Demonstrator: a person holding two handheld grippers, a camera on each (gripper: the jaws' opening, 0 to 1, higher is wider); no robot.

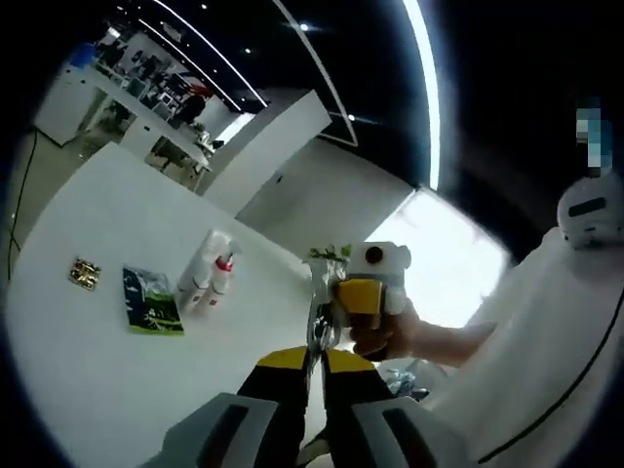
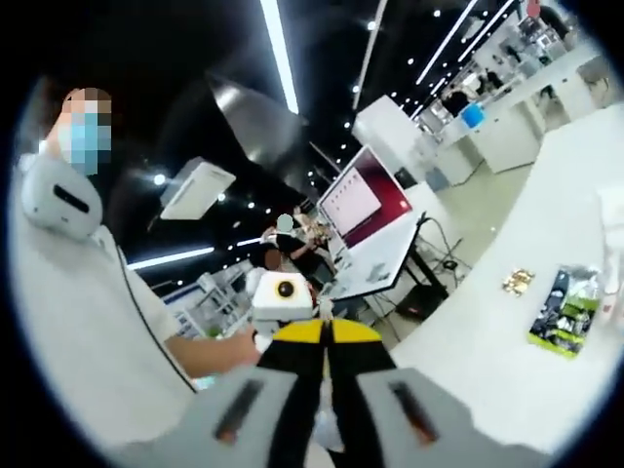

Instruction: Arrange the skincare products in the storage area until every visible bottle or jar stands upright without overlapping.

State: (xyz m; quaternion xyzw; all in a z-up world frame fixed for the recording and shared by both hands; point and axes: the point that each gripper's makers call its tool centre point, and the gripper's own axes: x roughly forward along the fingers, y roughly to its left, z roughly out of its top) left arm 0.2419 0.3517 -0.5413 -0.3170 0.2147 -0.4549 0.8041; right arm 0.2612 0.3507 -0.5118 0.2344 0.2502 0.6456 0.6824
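Two or three white bottles (image 1: 208,270), one with a red cap, lie close together far out on the white table (image 1: 88,370); I cannot tell if they stand or lie. Next to them is a green packet (image 1: 151,302) and a small gold item (image 1: 85,274). My left gripper (image 1: 317,359) is shut and empty, held high above the table. My right gripper (image 1: 322,327), held by a hand (image 1: 385,333), faces it tip to tip. In the right gripper view my right gripper (image 2: 327,336) is shut and empty, with the green packet (image 2: 565,312) and gold item (image 2: 517,283) on the table far right.
A person in white (image 1: 575,292) stands close on the right of the left gripper view. The same person in white (image 2: 68,292) is on the left of the right gripper view. White desks (image 1: 146,117) and a screen (image 2: 366,210) stand in the dark hall beyond the table's edge.
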